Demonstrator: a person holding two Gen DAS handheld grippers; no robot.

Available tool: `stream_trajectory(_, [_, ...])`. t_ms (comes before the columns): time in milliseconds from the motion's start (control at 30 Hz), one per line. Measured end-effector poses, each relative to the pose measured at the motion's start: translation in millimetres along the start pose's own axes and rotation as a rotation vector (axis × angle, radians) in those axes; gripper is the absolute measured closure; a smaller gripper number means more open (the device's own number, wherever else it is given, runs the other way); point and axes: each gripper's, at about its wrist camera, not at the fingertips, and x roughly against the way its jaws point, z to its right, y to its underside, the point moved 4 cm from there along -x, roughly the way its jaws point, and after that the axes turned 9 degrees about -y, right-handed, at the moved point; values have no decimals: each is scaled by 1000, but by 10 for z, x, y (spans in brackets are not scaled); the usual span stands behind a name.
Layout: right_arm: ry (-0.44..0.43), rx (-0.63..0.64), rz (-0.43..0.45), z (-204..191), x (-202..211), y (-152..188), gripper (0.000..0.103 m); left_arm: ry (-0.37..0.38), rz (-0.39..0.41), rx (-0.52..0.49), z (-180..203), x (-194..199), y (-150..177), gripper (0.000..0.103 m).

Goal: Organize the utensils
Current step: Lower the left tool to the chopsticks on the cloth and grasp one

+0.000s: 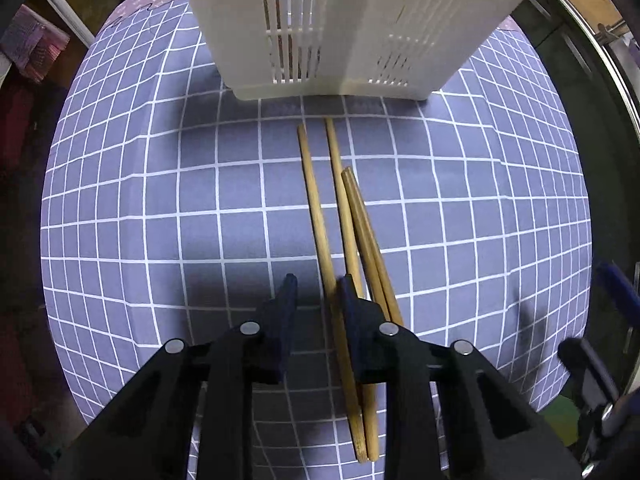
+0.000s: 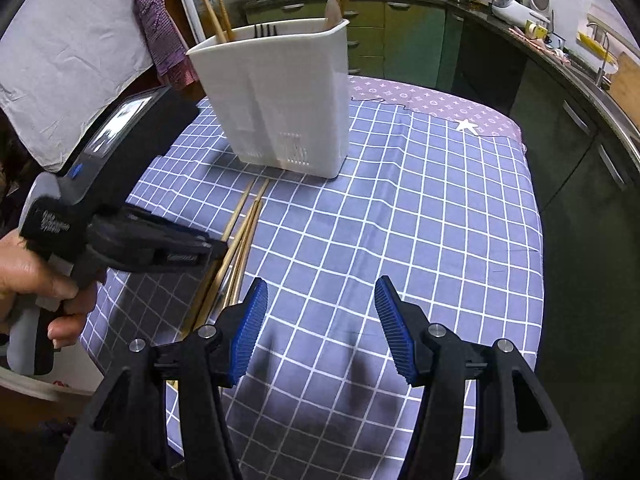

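Three wooden chopsticks (image 1: 348, 220) lie side by side on the blue checked tablecloth (image 1: 160, 220), pointing at the white slotted utensil holder (image 1: 340, 28). My left gripper (image 1: 318, 284) is open low over them, with the leftmost chopstick (image 1: 316, 216) between its jaws and the other two under or beside its right finger. In the right wrist view the chopsticks (image 2: 244, 228) lie left of centre and the holder (image 2: 276, 96) stands behind them with chopsticks, forks and a wooden spoon in it. My right gripper (image 2: 320, 300) is open and empty above the cloth.
The left gripper's body and the hand holding it (image 2: 100, 220) fill the left of the right wrist view. Kitchen cabinets and a counter (image 2: 560, 80) run behind and right of the table. The table edge (image 2: 536, 240) drops off on the right.
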Motion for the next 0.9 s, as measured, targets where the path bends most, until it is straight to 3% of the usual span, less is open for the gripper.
stream_trajectory(100, [-7,7,0,-7,0,32,47,-11,-1,-1,6,-4,-25,83])
stream_trajectory(167, [-9,13,-1,-6,-2,55,47,-19,8,-13,15,6,-58,93])
stream_trajectory(300, [-3,14,-27,30,-62,80,47,10,35,-27,2,33,-53,95])
stream_trajectory(433, [-3,3,-65,51,-174,54,47,36,150,-44,-95,189,49,96])
stream_trajectory(633, [-73,-10,-141,-80,-395,-31,48,78,331,-28,-318,627,291,96])
stream_trajectory(767, [-146,-16,-212,-225,-585,-82,56,85,433,-12,-458,879,485,96])
stream_trajectory(900, [-163,-24,-260,-328,-753,-123,68,80,575,-1,-627,1171,650,96])
